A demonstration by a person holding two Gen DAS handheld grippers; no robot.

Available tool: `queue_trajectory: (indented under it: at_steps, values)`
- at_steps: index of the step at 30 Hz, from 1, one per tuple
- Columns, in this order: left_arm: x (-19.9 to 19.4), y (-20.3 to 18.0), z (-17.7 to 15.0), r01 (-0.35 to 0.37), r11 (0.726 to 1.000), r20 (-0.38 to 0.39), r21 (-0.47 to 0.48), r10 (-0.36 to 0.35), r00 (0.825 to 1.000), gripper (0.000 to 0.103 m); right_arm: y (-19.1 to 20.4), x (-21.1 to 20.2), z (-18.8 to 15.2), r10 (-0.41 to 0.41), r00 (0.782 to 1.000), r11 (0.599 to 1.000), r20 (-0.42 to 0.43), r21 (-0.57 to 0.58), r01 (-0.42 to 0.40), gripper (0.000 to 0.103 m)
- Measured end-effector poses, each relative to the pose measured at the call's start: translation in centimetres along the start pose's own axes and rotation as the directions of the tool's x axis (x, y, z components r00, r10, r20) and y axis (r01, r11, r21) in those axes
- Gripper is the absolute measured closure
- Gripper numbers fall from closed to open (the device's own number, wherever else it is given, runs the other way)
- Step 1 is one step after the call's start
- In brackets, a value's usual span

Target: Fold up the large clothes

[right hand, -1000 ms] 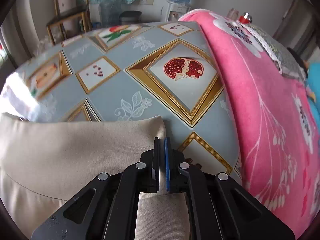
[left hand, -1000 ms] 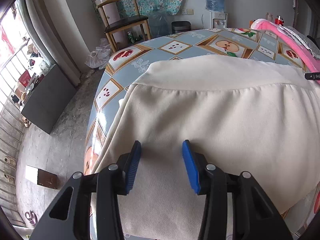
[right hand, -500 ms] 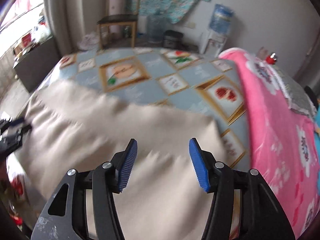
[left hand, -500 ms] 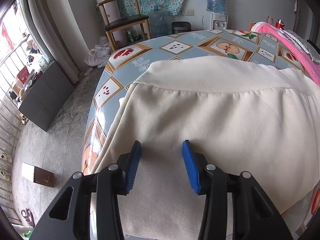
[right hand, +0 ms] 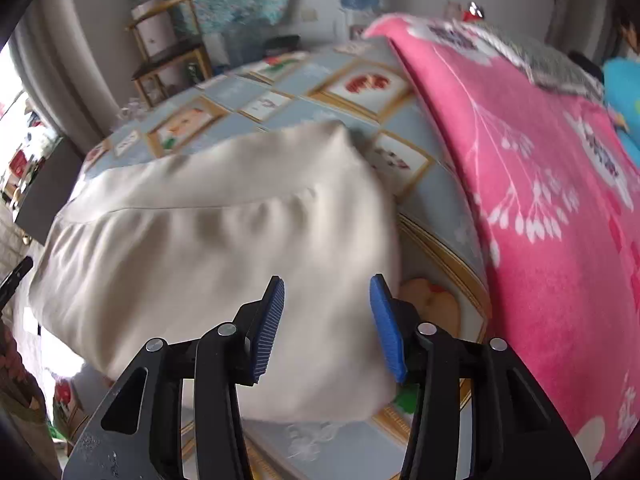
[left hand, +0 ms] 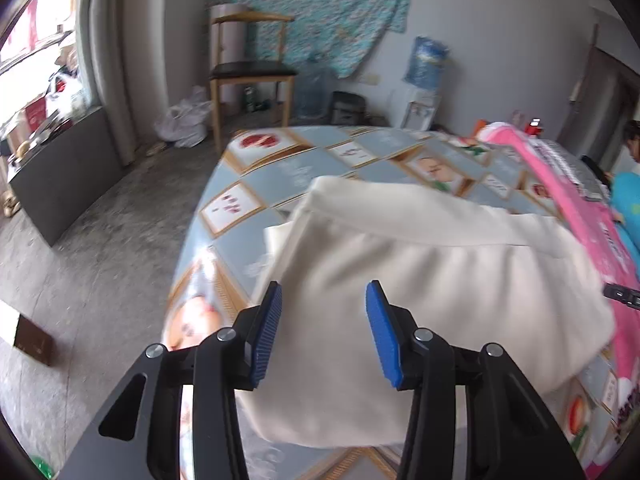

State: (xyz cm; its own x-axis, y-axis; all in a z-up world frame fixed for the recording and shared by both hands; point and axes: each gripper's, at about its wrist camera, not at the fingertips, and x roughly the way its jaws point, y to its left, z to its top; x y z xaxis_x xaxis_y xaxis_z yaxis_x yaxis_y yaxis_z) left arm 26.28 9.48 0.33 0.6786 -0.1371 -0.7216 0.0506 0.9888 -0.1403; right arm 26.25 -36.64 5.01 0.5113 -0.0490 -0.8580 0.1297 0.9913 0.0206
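Hovering at lower centre of the left wrist view, left claw [left hand: 324,330] standing partly open, blue pads gripping nothing. Likewise in the right wrist view, right claw [right hand: 326,326] gaping about halfway with nothing between the pads, jaws having just been closing slightly after springing apart. Lying folded beyond both, across mid-frame, cream garment [left hand: 420,280] resting on the bench [left hand: 280,184] with its fruit-patterned cover. Spreading along the right edge, pink blanket [right hand: 540,184]. Standing at upper left, far back, wooden chair [left hand: 252,68].
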Motion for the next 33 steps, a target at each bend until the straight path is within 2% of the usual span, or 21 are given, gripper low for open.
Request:
queue_trajectory:
  at_steps: [2, 3, 4, 6, 8, 10, 11, 12, 15, 17, 19, 22, 24, 26, 27, 29, 31, 33]
  values:
    - [-0.1, -2.8, -0.3, 0.056, 0.997, -0.016, 0.059, -0.055, 0.998, 0.060, 3.3, -0.8, -0.5, 0.058, 0.998, 0.997, 0.036, -0.058, -0.055, 0.054]
    - [0.1, -4.6, -0.7, 0.072, 0.992, -0.030, 0.105, -0.069, 0.997, 0.060, 5.4, -0.9, -1.0, 0.117, 0.992, 0.989, 0.037, -0.094, -0.113, 0.054]
    - [0.3, -6.3, -1.2, 0.079, 0.985, -0.041, 0.152, -0.074, 0.996, 0.060, 7.6, -0.6, -1.4, 0.166, 0.986, 0.978, 0.030, -0.135, -0.161, 0.054]
    - [1.0, -9.6, -2.6, 0.088, 0.968, -0.063, 0.234, -0.076, 0.995, 0.060, 12.2, 0.4, -2.7, 0.189, 0.982, 0.957, 0.030, -0.230, -0.177, 0.054]
    - [2.4, -10.6, -3.6, 0.066, 0.969, -0.097, 0.236, -0.044, 0.994, 0.060, 14.8, 2.1, -3.7, 0.221, 0.975, 0.946, 0.004, -0.246, -0.213, 0.056]
    - [4.6, -10.3, -4.4, 0.021, 0.976, -0.153, 0.215, 0.012, 0.988, 0.060, 15.4, 4.2, -4.2, 0.204, 0.979, 0.952, -0.029, -0.228, -0.205, 0.056]
    - [4.9, -10.1, -4.6, 0.018, 0.976, -0.136, 0.215, 0.012, 0.991, 0.059, 15.7, 5.4, -4.7, 0.171, 0.985, 0.956, -0.030, -0.237, -0.173, 0.056]
    - [4.8, -10.2, -4.8, 0.010, 0.973, -0.118, 0.232, 0.018, 0.993, 0.059, 15.7, 5.4, -4.9, 0.174, 0.985, 0.955, 0.011, -0.245, -0.166, 0.056]
    - [4.4, -10.6, -4.4, -0.015, 0.967, -0.125, 0.255, 0.048, 0.991, 0.059, 15.6, 5.2, -4.3, 0.174, 0.984, 0.959, -0.036, -0.223, -0.178, 0.058]
    - [3.5, -10.5, -3.6, -0.014, 0.969, -0.086, 0.245, 0.037, 0.996, 0.059, 15.4, 4.0, -3.5, 0.201, 0.980, 0.957, -0.010, -0.211, -0.199, 0.058]
    - [3.7, -10.5, -2.6, -0.024, 0.970, -0.073, 0.242, 0.043, 0.996, 0.059, 15.7, 3.0, -2.2, 0.195, 0.980, 0.958, 0.040, -0.223, -0.182, 0.059]
    - [5.2, -10.5, -1.6, -0.038, 0.978, -0.095, 0.206, 0.058, 0.994, 0.059, 17.0, 3.7, -0.5, 0.211, 0.975, 0.951, 0.075, -0.247, -0.187, 0.064]
    - [7.0, -9.8, -1.9, -0.055, 0.984, -0.141, 0.171, 0.079, 0.987, 0.059, 17.8, 5.6, -0.3, 0.199, 0.979, 0.945, 0.051, -0.273, -0.178, 0.070]
    - [6.9, -9.6, -2.2, -0.053, 0.985, -0.117, 0.167, 0.073, 0.990, 0.059, 18.4, 7.8, -1.2, 0.151, 0.989, 0.944, 0.004, -0.298, -0.143, 0.070]
    - [6.6, -9.7, -2.2, -0.052, 0.982, -0.116, 0.181, 0.074, 0.990, 0.059, 18.6, 7.5, -1.5, 0.148, 0.988, 0.938, 0.034, -0.323, -0.129, 0.070]
    - [5.5, -9.2, -1.8, -0.040, 0.983, -0.084, 0.179, 0.056, 0.995, 0.059, 18.2, 6.5, -1.0, 0.157, 0.988, 0.937, 0.008, -0.318, -0.147, 0.074]
    - [4.5, -7.8, -1.0, -0.081, 0.983, -0.025, 0.163, 0.087, 0.996, 0.059, 16.7, 5.3, 0.0, 0.185, 0.982, 0.946, 0.038, -0.279, -0.168, 0.077]
    - [4.7, -5.7, 0.0, -0.137, 0.984, -0.021, 0.117, 0.141, 0.990, 0.059, 14.4, 5.0, 1.2, 0.134, 0.987, 0.966, 0.085, -0.234, -0.111, 0.077]
